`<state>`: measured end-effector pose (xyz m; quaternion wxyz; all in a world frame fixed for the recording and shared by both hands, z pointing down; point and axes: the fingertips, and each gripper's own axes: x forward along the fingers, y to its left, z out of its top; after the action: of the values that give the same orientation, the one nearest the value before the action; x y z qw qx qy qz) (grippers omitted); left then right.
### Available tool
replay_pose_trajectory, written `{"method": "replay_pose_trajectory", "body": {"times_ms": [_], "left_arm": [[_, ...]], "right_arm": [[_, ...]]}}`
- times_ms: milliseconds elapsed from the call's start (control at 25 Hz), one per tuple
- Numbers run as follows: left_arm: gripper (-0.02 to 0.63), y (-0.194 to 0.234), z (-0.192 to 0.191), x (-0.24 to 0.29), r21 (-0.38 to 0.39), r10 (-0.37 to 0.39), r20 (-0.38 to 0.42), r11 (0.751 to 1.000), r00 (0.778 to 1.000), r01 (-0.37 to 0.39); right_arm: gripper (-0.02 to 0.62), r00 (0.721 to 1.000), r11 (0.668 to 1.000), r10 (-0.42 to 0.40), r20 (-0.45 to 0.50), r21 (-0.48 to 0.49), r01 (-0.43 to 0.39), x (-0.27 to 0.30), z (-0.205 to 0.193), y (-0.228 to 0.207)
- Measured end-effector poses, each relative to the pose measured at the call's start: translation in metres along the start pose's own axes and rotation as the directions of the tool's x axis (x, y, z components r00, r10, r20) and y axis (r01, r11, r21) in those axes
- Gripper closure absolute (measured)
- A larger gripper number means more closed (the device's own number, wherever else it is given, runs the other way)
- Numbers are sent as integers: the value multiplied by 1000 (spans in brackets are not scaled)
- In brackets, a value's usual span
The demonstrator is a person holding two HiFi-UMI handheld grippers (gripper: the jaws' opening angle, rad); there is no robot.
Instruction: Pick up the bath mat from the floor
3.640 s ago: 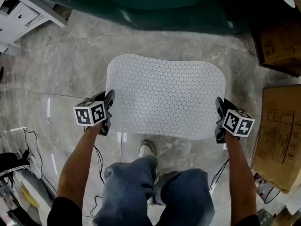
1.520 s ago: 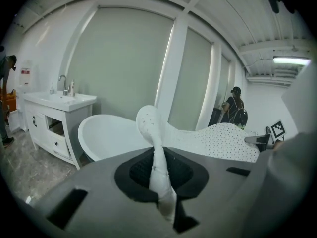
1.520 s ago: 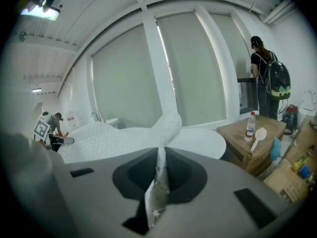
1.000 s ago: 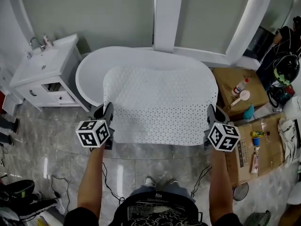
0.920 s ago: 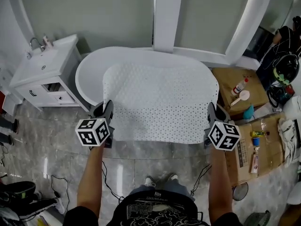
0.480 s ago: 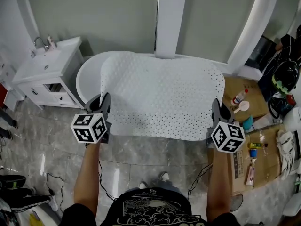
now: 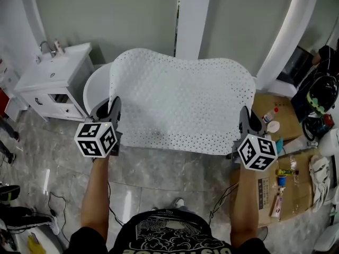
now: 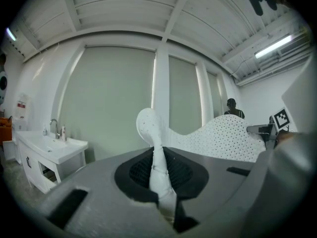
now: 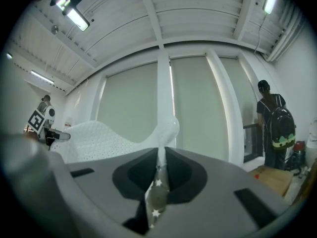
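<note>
The white perforated bath mat [image 7: 180, 102] is off the floor, stretched out flat in the air between my two grippers, in front of the white bathtub [image 7: 91, 91]. My left gripper [image 7: 111, 116] is shut on the mat's left edge; in the left gripper view the mat's edge [image 8: 157, 167] stands pinched between the jaws. My right gripper [image 7: 244, 121] is shut on the mat's right edge, and in the right gripper view the thin mat edge [image 9: 161, 157] runs between its jaws. The rest of the tub is hidden behind the mat.
A white vanity with sink and tap [image 7: 50, 81] stands at the left. Cardboard boxes [image 7: 275, 163] with bottles and small items lie on the floor at the right. A person with a backpack [image 9: 271, 128] stands at the right. Cables [image 7: 53, 205] trail over the marble floor.
Both grippers have raised the mat higher and tilted it up. It now covers nearly all of the tub. The view has shifted slightly with the lift.
</note>
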<state>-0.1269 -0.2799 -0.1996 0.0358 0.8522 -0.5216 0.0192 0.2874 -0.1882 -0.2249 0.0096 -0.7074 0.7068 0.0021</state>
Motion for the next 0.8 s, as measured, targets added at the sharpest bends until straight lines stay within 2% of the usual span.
{"method": "replay_pose_trajectory", "body": {"times_ms": [200, 800], "left_arm": [[574, 2, 8, 4, 18, 12, 12, 1000, 1000, -12], [574, 9, 1, -2, 19, 30, -6, 999, 1000, -30]], "right_arm": [[565, 1000, 1000, 8, 20, -13, -8, 12, 8, 0], [565, 999, 1000, 21, 24, -13, -21, 17, 7, 10]]}}
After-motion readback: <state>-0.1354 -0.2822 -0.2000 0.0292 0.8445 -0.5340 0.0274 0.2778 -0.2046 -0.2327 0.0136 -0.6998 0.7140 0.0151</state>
